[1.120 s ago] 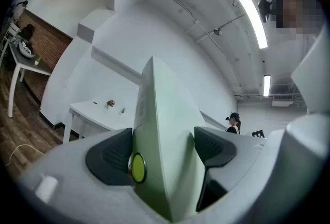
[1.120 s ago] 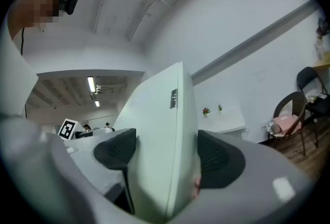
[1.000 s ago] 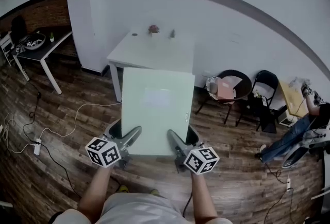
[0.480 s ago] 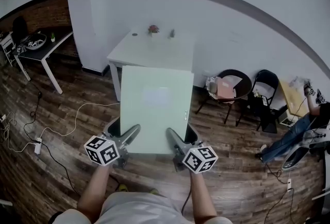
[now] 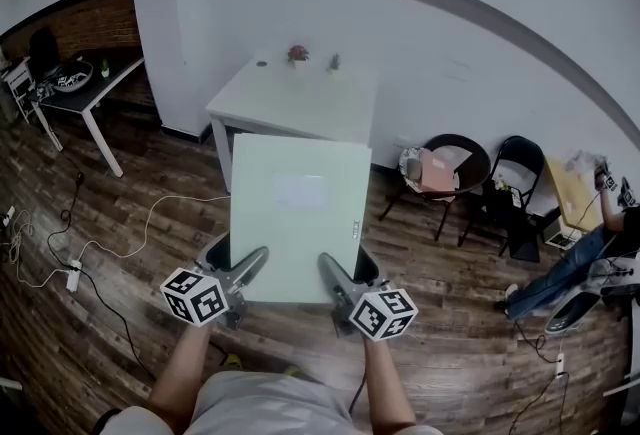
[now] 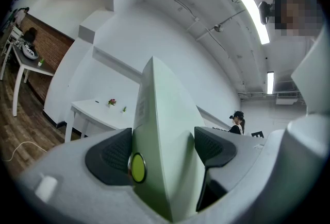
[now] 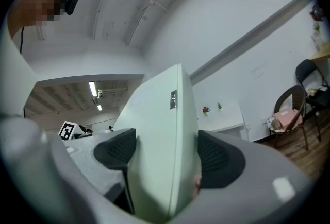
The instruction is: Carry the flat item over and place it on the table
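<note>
We held pale green flat panel point(image 5: 298, 213) level over wooden floor point(image 5: 460, 323), by its near edge. Left gripper point(image 5: 240, 261) clenched on panel's near left corner, pads on both faces. Right gripper point(image 5: 350, 271) clamped likewise on near right corner. Beyond, panel's far edge overlapped white table point(image 5: 290, 103) in head view; we could not tell contact. Flower pot point(image 5: 297, 54) stood at table's far side
</note>
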Demonstrator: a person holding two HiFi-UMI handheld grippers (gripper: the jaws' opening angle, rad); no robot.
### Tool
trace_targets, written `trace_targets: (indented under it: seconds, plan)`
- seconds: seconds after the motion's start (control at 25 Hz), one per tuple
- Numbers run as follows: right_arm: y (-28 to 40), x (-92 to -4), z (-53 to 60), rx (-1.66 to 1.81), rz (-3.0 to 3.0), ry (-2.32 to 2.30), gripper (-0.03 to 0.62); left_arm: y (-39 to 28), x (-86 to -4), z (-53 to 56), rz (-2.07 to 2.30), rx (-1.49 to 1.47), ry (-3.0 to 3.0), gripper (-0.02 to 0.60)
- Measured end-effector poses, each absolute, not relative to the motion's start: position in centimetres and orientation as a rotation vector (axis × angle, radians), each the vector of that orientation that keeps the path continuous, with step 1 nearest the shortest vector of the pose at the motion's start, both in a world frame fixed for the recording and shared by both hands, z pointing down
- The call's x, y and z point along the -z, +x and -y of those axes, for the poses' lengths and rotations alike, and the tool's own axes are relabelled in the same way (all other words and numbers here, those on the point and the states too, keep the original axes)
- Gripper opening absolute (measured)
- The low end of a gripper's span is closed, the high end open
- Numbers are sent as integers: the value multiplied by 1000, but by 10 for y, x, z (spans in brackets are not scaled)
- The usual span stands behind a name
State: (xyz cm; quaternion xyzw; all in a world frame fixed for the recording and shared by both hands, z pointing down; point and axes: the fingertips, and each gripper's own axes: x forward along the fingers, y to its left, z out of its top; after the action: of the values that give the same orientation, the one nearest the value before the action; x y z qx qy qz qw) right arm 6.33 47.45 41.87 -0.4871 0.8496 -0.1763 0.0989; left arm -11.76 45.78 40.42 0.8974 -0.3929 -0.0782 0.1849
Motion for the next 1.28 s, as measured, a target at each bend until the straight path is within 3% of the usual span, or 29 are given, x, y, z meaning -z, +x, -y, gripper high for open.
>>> trace_targets:
  seconds: [0.68, 1.28]
  plan:
    - [97, -426, -428, 509, -2535, -1411, 370, -84, -411, -416, 1151, 222, 2527, 380]
    - [99, -436, -288, 551, -2502, -1500, 370, -81, -425, -269, 1077, 209, 2499, 380]
